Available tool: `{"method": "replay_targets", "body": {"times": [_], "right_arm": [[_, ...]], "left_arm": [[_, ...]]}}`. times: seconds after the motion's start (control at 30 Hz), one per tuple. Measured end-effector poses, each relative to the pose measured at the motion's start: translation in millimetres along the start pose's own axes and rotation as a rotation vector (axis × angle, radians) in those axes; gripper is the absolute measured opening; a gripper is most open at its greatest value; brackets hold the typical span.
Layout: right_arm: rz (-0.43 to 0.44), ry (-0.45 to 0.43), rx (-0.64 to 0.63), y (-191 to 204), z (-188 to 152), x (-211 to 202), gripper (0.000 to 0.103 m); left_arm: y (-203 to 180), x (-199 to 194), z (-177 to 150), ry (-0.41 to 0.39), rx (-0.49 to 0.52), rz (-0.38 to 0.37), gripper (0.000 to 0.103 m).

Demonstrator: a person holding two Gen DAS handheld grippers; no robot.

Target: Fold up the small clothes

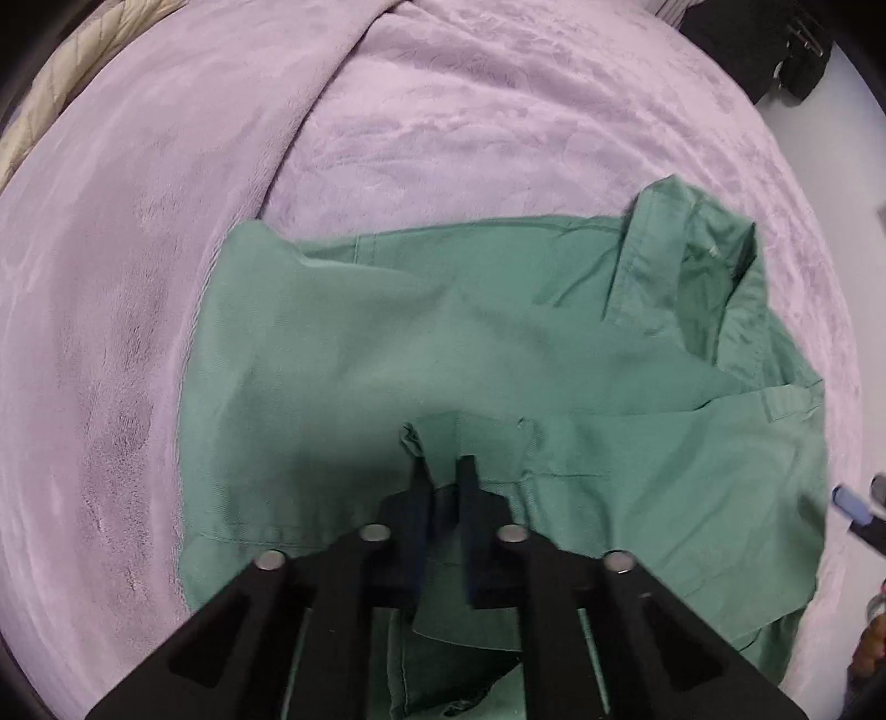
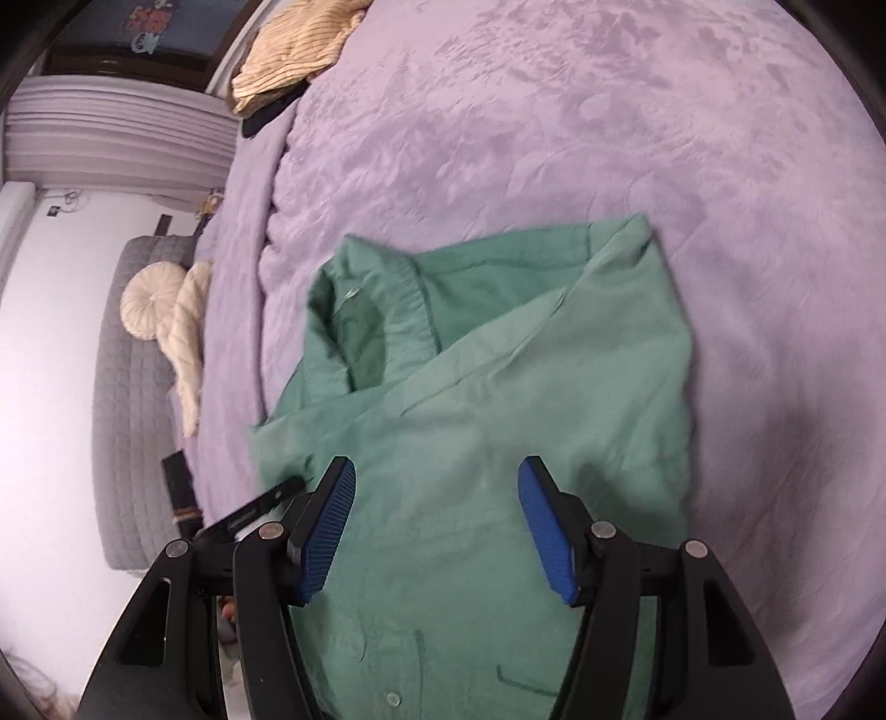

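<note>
So, surroundings first. Everything sits on a lilac plush blanket spread over a bed, and it wraps around both grippers on all sides. Far ahead and to the left of the right gripper there's a folded cream ribbed knit lying on the blanket's edge, with something dark tucked under it. Further left, off the bed, a grey quilted seat holds a round cream cushion. In the left wrist view a black bag or strap sits far ahead to the right, hard to make out. Nothing lies on the cloth between the grippers and the collar.

The green shirt lies flat-ish on the blanket, partly folded, directly under and ahead of both grippers. Its collar opens ahead-right of the left gripper and ahead-left of the right one.

Left gripper: fingers nearly together, pinching a small bunched fold of the shirt's fabric that pokes up just past the tips.

Right gripper: its 2 blue pads stand wide apart above the shirt, with fabric showing between them but nothing pressed.
</note>
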State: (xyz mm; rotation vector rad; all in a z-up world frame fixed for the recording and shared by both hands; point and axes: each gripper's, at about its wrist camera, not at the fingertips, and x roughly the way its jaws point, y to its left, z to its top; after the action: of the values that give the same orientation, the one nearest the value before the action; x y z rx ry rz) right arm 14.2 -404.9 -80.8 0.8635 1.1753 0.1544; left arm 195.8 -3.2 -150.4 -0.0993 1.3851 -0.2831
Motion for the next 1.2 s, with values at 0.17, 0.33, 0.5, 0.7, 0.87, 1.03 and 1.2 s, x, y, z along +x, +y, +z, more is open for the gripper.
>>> {"method": "replay_targets", "body": {"times": [0.17,0.33,0.5,0.7,0.87,1.03,1.2], "right_arm": [[0.089,0.17,-0.013,-1,-73,14,0.066],[0.017,0.236,0.042,-21,-115,46,0.066],[-0.042,-0.105,0.208,-55,-95,3,0.045],[-0.002,-0.068,0.373,-101,-98,-18,0.04],[0.11,0.077,0.05,-25,-82,-38,0.042],[-0.187,0.062,-0.356,47,6,-9,0.047],[-0.393,0.183,-0.653,77,63,69,0.047]], "left_arm": [[-14,-43,14,-0.093,0.047,-0.097,0.008],[-44,-71,35,-0.151,0.127,-0.127,0.008],[-38,-58,39,-0.119,0.118,-0.097,0.008],[6,7,12,0.037,0.004,-0.021,0.008],[0,0,9,0.006,0.045,-0.02,0.008],[-6,-8,6,-0.003,0.073,-0.009,0.008],[0,-9,6,-0.002,0.063,-0.014,0.008]]}}
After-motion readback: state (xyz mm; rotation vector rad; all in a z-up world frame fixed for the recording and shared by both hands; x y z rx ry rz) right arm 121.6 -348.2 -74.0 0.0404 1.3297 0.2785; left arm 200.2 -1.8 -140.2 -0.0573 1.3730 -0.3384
